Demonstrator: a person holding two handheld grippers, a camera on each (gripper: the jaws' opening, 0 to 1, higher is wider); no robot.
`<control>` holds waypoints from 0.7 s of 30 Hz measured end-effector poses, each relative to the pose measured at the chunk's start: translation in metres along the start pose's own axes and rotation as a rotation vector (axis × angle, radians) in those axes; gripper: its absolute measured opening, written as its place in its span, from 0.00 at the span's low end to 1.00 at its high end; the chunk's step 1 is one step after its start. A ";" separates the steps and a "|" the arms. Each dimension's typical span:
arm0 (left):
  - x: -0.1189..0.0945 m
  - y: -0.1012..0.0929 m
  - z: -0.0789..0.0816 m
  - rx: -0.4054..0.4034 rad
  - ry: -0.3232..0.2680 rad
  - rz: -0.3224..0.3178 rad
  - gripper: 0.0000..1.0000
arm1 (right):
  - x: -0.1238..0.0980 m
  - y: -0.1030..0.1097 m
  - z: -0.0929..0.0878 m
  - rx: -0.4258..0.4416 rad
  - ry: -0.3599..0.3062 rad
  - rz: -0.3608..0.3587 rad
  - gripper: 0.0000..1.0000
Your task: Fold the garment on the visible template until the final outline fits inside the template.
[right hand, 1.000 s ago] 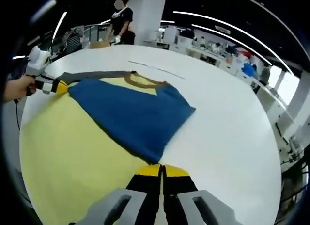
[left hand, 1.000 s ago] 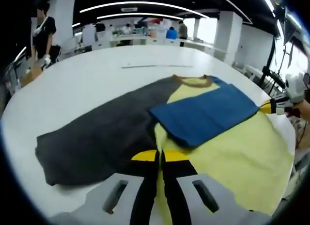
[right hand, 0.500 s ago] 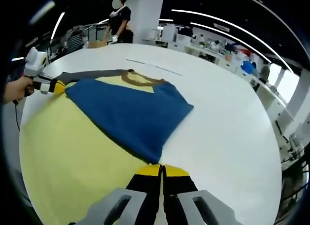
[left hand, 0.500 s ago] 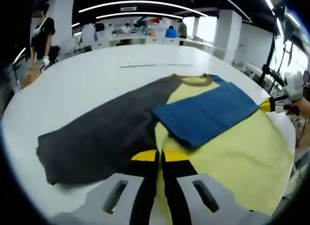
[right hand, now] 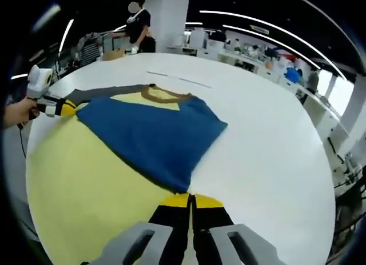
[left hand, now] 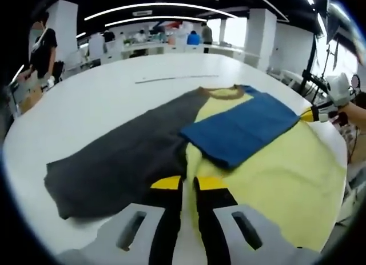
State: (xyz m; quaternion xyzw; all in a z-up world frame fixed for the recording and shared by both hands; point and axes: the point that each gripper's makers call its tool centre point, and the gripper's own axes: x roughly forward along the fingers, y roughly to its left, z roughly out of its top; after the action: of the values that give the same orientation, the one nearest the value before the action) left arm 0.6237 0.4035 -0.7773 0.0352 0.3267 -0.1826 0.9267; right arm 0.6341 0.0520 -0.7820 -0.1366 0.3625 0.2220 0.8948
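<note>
The round white table (left hand: pixel 108 93) carries a soft, limp yellow, grey and blue knit garment (left hand: pixel 274 173), spread flat. Both the left gripper (left hand: pixel 189 182) and right gripper (right hand: pixel 191 199) pinch its hem edge; cloth this light likely wants corner grips.

left gripper (left hand: pixel 187 182) jaws closed on garment (left hand: pixel 171 145) hem | white table (left hand: pixel 108 96)

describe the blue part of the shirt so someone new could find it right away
On the white table lies a garment with a yellow body. The blue sleeve is folded across the chest just below the brown collar; the dark grey sleeve lies spread flat on the table.
</note>
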 end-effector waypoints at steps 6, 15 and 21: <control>-0.012 0.003 0.001 0.022 -0.027 -0.024 0.26 | -0.006 0.003 0.012 0.135 -0.068 0.062 0.06; -0.031 0.013 0.010 0.013 -0.082 -0.051 0.50 | -0.027 0.014 0.040 0.206 -0.186 0.151 0.57; -0.044 0.018 0.013 0.032 -0.100 -0.054 0.67 | -0.041 0.027 0.046 0.199 -0.207 0.199 0.81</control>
State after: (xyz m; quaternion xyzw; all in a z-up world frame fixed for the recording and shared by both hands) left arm 0.6061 0.4322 -0.7407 0.0322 0.2776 -0.2143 0.9359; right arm 0.6214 0.0821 -0.7234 0.0129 0.3003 0.2853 0.9101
